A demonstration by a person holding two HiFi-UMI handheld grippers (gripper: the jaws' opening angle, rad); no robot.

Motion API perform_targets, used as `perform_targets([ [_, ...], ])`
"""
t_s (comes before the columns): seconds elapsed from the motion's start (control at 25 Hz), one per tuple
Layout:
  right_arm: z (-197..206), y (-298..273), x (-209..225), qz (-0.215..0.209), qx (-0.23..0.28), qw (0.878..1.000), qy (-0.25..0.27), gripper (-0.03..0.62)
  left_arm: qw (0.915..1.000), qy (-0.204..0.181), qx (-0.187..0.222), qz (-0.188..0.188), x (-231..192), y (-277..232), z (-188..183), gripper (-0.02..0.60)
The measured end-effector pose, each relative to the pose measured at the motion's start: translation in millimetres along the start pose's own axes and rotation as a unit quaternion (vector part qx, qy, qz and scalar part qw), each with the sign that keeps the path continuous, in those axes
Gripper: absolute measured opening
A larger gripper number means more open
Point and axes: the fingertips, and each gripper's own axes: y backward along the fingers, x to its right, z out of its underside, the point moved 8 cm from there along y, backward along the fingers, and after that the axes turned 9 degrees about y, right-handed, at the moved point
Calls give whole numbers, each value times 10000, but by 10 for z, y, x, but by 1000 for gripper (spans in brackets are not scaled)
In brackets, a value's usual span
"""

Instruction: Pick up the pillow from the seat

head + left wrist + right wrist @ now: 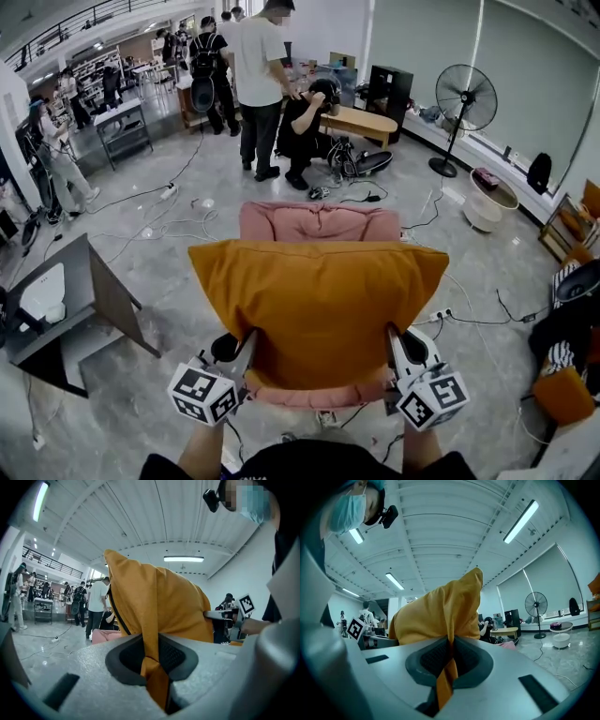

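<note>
An orange pillow (317, 305) hangs in the air above a pink seat (319, 223), held up flat toward me. My left gripper (246, 349) is shut on the pillow's lower left corner, and my right gripper (394, 345) is shut on its lower right corner. In the left gripper view the orange pillow (154, 611) rises from between the pinched jaws of the left gripper (151, 660). The right gripper view shows the same pillow (440, 613) pinched in the right gripper (449, 660). The pillow hides most of the seat cushion.
A grey angled table (75, 295) stands at the left. Cables (169, 220) trail over the grey floor. Several people (258, 84) stand or crouch behind the seat. A standing fan (466, 103) and a white tub (489, 202) are at the right.
</note>
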Motion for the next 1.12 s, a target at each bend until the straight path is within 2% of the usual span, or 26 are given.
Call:
perform_targets([
  [0.32, -349, 76, -60, 153, 362, 9991, 157, 18, 9986, -333, 325, 243, 83, 104, -356, 63],
  [1.12, -394, 44, -5, -47, 166, 9996, 203, 14, 9991, -342, 203, 159, 82, 53, -430, 63],
])
